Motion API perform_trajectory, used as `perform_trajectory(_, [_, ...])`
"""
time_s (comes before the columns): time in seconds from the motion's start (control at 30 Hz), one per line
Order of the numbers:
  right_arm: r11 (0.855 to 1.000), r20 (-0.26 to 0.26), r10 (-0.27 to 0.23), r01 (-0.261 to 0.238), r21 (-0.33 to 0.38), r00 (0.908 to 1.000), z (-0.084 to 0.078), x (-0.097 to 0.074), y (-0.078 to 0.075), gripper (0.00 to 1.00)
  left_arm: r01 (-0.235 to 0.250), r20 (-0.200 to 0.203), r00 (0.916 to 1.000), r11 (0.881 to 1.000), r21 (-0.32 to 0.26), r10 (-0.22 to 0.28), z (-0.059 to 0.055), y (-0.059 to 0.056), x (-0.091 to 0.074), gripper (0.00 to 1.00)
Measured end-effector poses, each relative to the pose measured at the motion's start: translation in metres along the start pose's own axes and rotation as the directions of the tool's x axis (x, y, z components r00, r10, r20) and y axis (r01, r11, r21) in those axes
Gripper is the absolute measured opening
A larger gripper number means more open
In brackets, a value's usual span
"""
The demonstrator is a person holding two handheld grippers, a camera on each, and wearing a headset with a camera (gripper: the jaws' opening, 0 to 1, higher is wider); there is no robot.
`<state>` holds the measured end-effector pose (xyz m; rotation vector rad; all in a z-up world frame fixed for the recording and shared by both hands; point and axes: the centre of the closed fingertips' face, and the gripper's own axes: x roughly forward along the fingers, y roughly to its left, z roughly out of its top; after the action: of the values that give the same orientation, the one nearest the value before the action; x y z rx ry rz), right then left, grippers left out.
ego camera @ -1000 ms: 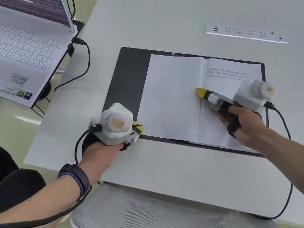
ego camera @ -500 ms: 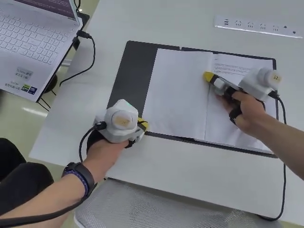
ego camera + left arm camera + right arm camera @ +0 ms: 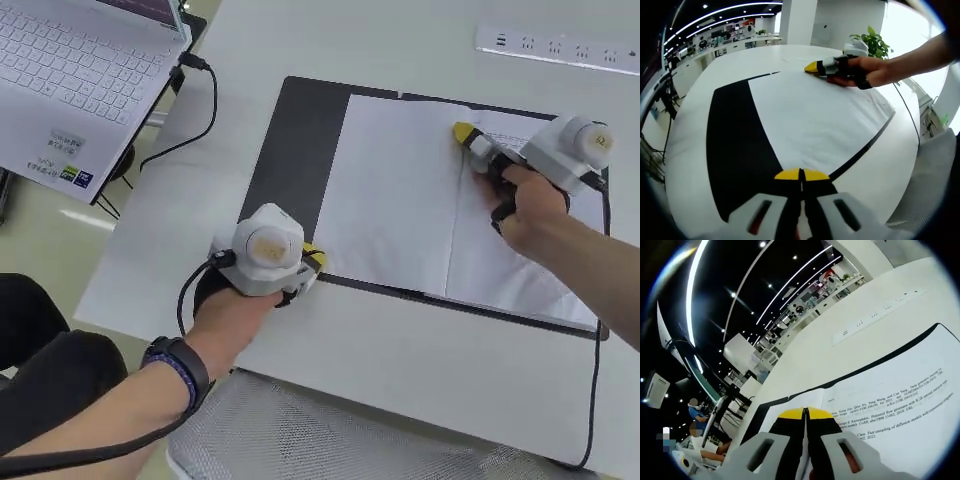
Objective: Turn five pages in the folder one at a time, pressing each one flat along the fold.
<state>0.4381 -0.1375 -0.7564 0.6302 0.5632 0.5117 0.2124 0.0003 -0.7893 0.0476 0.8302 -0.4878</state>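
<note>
Left gripper (image 3: 312, 262): jaws closed, yellow tips together. It sits at 7 o'clock of the folder (image 3: 290, 150), tips over the black cover just beside the near corner of the blank page (image 3: 395, 190). Contact with the cover: cannot tell.

Right gripper (image 3: 466, 134): jaws closed, tips together and holding nothing. The tips lie on the paper at the fold (image 3: 450, 215), near the folder's far edge, at 1 o'clock of the blank page.

The folder lies open and flat on the desk (image 3: 400, 40).

Head view: laptop (image 3: 70, 70) at 10 o'clock and power strip (image 3: 560, 48) at 1 o'clock, both apart from the folder.

Left gripper view: the right gripper and its hand (image 3: 872, 70) across the sheet at 1 o'clock, with a plant (image 3: 871, 42) behind.

Right gripper view: lines of print (image 3: 890, 405) on the right-hand sheet, at 3 o'clock of the tips.
</note>
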Motion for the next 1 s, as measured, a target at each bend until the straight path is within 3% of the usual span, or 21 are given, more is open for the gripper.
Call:
perform_trajectory(0.17, [0.999,0.041,-0.019,0.017,0.05,0.999,0.009,0.013,-0.011,0.0,-0.004,-0.003,1.0,1.0,-0.002,0.004,0.0,0.0,0.0,0.0])
perform_trajectory(0.5, [0.998,0.055,-0.027,0.024,0.058,0.9981,0.014,0.017,-0.012,0.0,-0.003,0.001,1.0,1.0,0.0,0.003,0.0,0.0,0.0,0.0])
perform_trajectory(0.73, [0.999,-0.001,0.032,-0.032,0.023,0.9995,0.005,0.012,-0.008,0.0,-0.004,0.005,1.0,1.0,-0.01,0.004,0.001,0.001,0.0,0.0])
perform_trajectory(1.0, [0.995,-0.067,0.085,-0.088,-0.038,0.9941,-0.015,-0.011,0.009,0.0,-0.006,0.008,0.9999,1.0,-0.008,0.006,0.0,0.001,0.001,0.0])
